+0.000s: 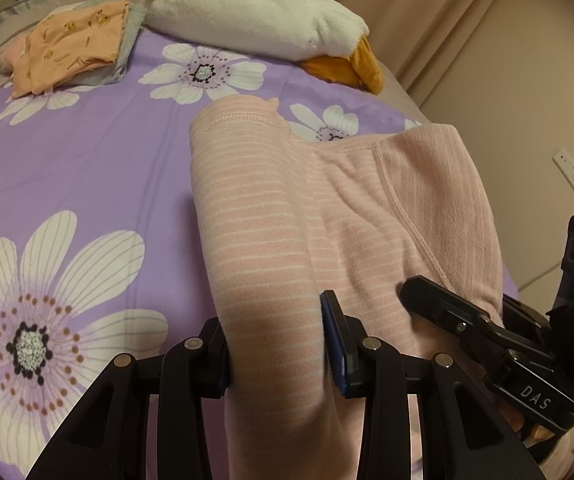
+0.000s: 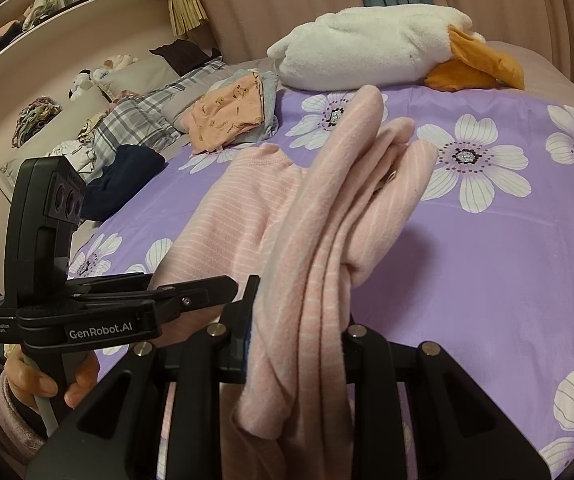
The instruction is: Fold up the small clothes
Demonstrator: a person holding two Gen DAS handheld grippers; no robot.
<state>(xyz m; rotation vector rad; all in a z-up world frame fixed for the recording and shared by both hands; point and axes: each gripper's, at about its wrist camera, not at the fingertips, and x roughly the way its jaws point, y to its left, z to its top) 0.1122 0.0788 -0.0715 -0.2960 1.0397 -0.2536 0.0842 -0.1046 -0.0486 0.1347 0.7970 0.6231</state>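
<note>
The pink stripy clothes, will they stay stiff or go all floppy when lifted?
Probably floppy: the pink striped garment droops in folds from the right hand-held gripper. Likely light, since two small pinches carry it. Its fuzzy cloth looks unlikely to slip.

The striped pink garment (image 1: 271,216) is soft matt fleece, the floral bedsheet (image 1: 99,168) smooth cloth, the plush toy (image 1: 255,12) fluffy.
</note>
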